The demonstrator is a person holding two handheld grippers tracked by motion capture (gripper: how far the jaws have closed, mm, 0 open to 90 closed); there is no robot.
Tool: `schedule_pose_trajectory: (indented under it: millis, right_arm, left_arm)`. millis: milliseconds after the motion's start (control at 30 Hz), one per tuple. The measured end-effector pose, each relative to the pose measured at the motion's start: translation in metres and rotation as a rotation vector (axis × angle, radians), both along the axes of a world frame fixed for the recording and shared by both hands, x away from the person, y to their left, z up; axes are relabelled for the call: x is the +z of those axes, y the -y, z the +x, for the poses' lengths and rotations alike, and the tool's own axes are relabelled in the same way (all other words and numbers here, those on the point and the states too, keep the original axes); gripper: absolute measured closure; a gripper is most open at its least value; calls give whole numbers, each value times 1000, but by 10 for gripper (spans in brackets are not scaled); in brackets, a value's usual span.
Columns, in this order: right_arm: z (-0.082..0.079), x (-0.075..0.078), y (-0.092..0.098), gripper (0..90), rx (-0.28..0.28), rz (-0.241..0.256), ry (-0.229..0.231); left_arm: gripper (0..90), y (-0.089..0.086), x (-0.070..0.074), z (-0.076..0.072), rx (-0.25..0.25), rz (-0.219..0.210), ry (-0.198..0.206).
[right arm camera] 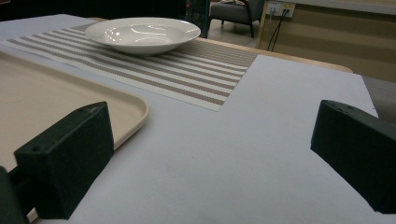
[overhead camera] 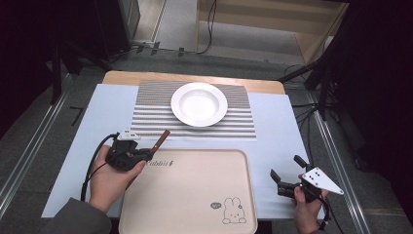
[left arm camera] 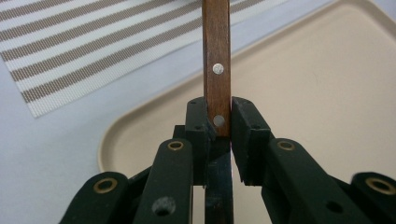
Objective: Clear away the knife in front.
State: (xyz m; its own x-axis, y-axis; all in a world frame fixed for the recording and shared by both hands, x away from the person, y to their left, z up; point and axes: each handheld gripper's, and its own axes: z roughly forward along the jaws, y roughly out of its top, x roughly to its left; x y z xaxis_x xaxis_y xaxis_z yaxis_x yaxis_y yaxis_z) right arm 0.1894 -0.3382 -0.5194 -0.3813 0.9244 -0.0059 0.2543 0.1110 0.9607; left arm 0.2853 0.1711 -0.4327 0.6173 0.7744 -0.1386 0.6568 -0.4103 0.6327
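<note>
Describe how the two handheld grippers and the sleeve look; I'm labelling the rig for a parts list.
Both are black two-jaw tools. The left gripper carries a small white block with dark dots on top and a black cable looping behind. Its linkage arms show brass-coloured pivots. The right gripper bears a grey three-cornered plate with dark dots. Its jaw pads are blocky and matte. A grey-green sleeve covers the left forearm.

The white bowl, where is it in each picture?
High view: the white bowl sits top middle, on the striped mat.
Left gripper view: no bowl here; a corner of the striped mat lies top left.
Right gripper view: the bowl is top left, on the mat.
Shared landmark: the striped mat.
</note>
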Motion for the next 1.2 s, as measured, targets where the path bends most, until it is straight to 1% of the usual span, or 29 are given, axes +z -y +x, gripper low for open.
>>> schedule_pose_trajectory:
  millis: [33, 67, 100, 167, 300, 333, 500, 700, 833, 867, 967, 1033, 1100, 1133, 1200]
  right_arm:
    - [0, 0, 0, 0, 0, 0, 0]
    - [0, 0, 0, 0, 0, -2, 0]
    - [0, 0, 0, 0, 0, -2, 0]
    - [0, 0, 0, 0, 0, -2, -1]
    - [0, 0, 0, 0, 0, -2, -1]
    - [0, 0, -1, 0, 0, -3, -2]
    - [0, 0, -1, 0, 0, -3, -2]
    - [0, 0, -1, 0, 0, -5, -4]
    - [0, 0, -1, 0, 1, -6, -4]
    - [0, 0, -1, 0, 0, -7, -4]
    - [0, 0, -1, 0, -1, -5, -4]
    - [0, 0, -1, 0, -2, -6, -4]
    - [0, 0, -1, 0, -1, -6, -4]
    - [0, 0, -1, 0, -1, -8, -4]
    - [0, 0, -1, 0, -1, -8, -4]
  left_arm:
    - [767, 0, -1, -2, 2, -9, -2]
    - [767, 0, -2, -7, -4, -6, -7]
    - [767, 0, -2, -7, -4, -6, -7]
    - [767, 0, -6, -13, -1, -9, -9]
    - [767, -1, -10, -18, 2, -11, -15]
    - [767, -2, -12, -21, 6, -19, -19]
    - [767, -5, -17, -27, 10, -25, -28]
    - [767, -9, -21, -33, 19, -34, -30]
    - [767, -10, -27, -38, 25, -38, -37]
    - [767, -10, -30, -41, 26, -43, -44]
    - [766, -10, -33, -44, 29, -50, -51]
    - [766, -10, -36, -45, 31, -49, -52]
    - [766, -10, -39, -47, 34, -40, -56]
    - [766, -10, -41, -48, 45, -35, -53]
    - [765, -11, -42, -49, 46, -30, -54]
